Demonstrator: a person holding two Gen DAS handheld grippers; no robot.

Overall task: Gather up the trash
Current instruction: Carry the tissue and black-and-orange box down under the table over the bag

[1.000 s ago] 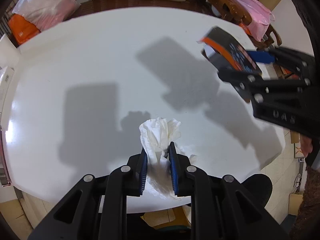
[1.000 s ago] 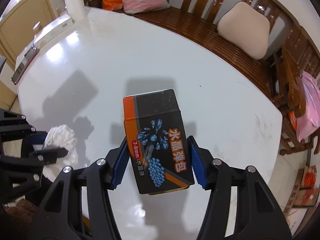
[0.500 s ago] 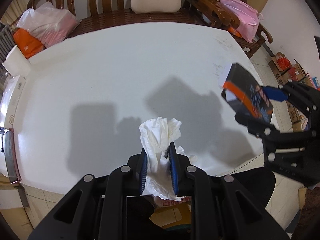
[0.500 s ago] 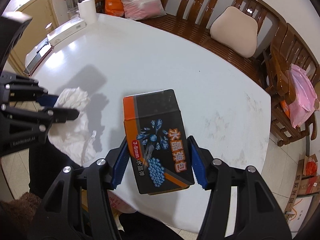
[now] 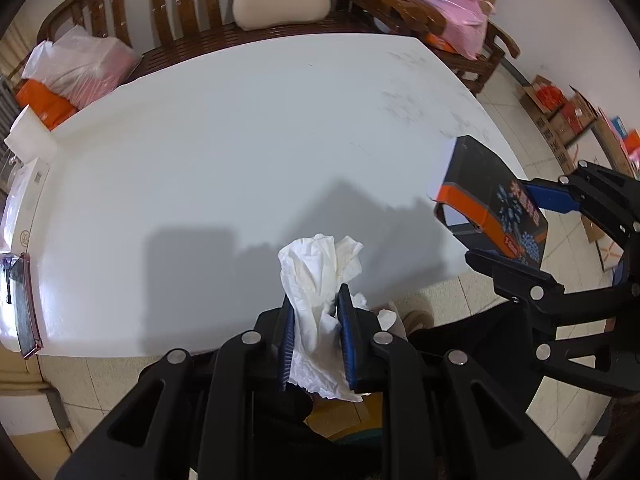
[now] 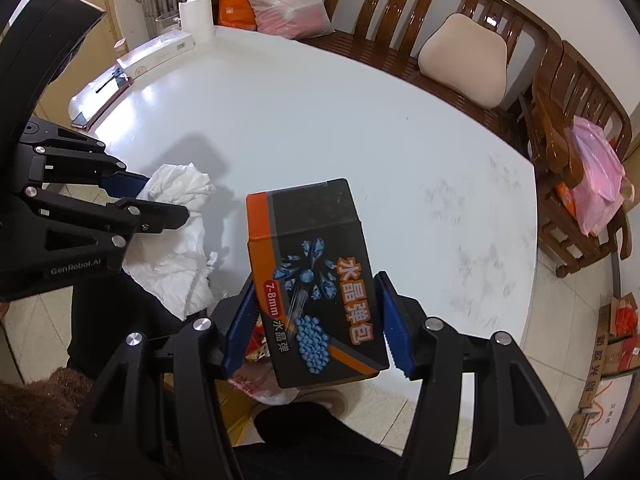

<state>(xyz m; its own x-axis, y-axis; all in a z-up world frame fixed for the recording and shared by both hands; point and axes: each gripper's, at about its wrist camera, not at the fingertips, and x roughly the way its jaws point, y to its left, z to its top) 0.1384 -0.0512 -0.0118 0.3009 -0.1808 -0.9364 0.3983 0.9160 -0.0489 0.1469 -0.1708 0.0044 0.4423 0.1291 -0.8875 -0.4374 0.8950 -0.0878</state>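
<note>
Left wrist view: a crumpled tissue point(image 5: 320, 280) is gripped by the left tongs point(image 5: 316, 332) and a box point(image 6: 316, 280) by the right tongs point(image 6: 316, 332), both lifted off the white surface point(image 5: 240, 140), with only disposal judged left.

- The tissue point(image 5: 320, 268) is seen as soft, crumpled white paper, matt and creased.
- The box point(image 6: 316, 280) is shown as printed cardboard, black with orange bands, with a slight sheen.
- The left gripper point(image 5: 316, 310) is made of matt black plastic, with ribbed blue pads and bright metal screw heads.
- The right gripper point(image 6: 316, 316) is built alike: matt black plastic, ribbed blue pads, shiny metal screws.
- The table point(image 5: 240, 128) is finished in smooth, glossy white, scuffed with grey marks near one edge.
- The bench point(image 6: 400, 8) is made of dark, varnished, glossy wood.
- The cushion point(image 6: 464, 60) is covered in matt beige cloth.
- The pink bag point(image 6: 596, 184) is thin, wrinkled plastic film.
</note>
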